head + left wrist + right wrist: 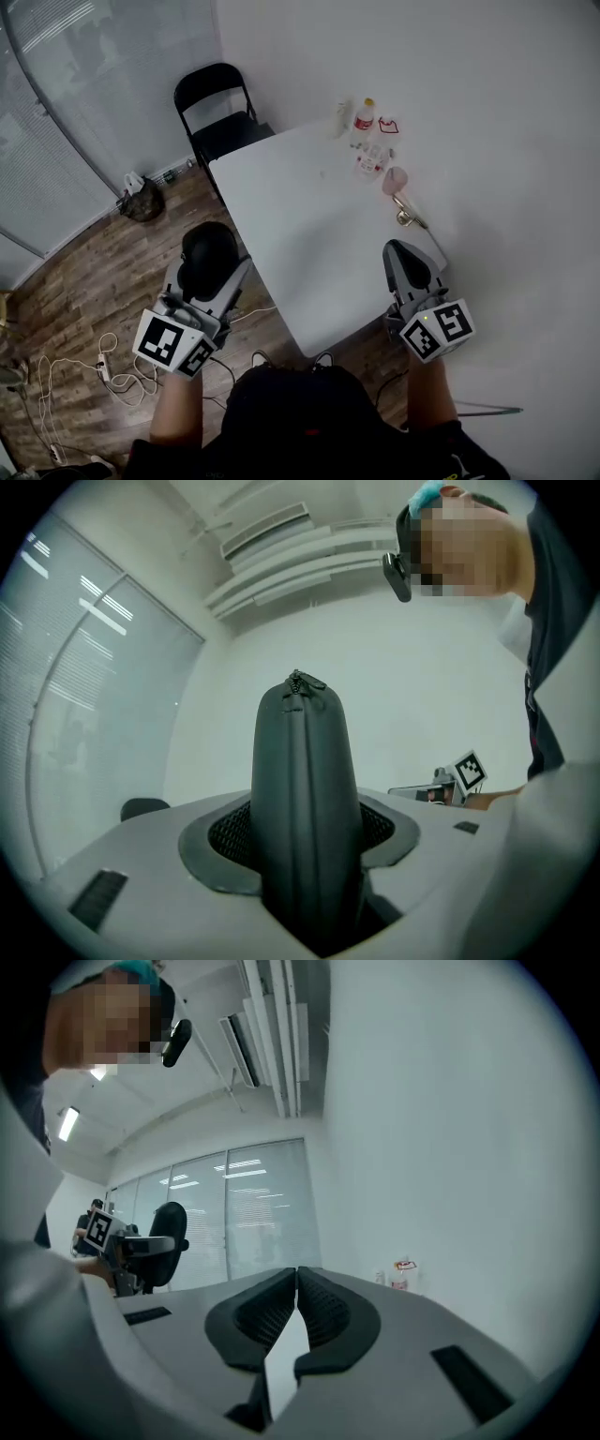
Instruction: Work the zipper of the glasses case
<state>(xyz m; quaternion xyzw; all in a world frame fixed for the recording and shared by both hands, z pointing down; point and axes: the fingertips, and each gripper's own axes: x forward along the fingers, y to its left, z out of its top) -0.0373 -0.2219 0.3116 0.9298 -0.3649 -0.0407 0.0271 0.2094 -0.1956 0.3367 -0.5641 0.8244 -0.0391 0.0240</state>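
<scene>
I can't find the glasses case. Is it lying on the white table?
No, the left gripper holds the glasses case between its jaws, beside the table.

White tabletop (309, 234), far end: capped bottle (363, 120), pink cup (395, 179). Black folding chair (217, 108) beside its far-left corner. White cables (66, 375) on wooden floor (94, 281).

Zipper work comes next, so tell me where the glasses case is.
Head view, left side: the glasses case is clamped in the left gripper, beyond the table's left edge.
</scene>
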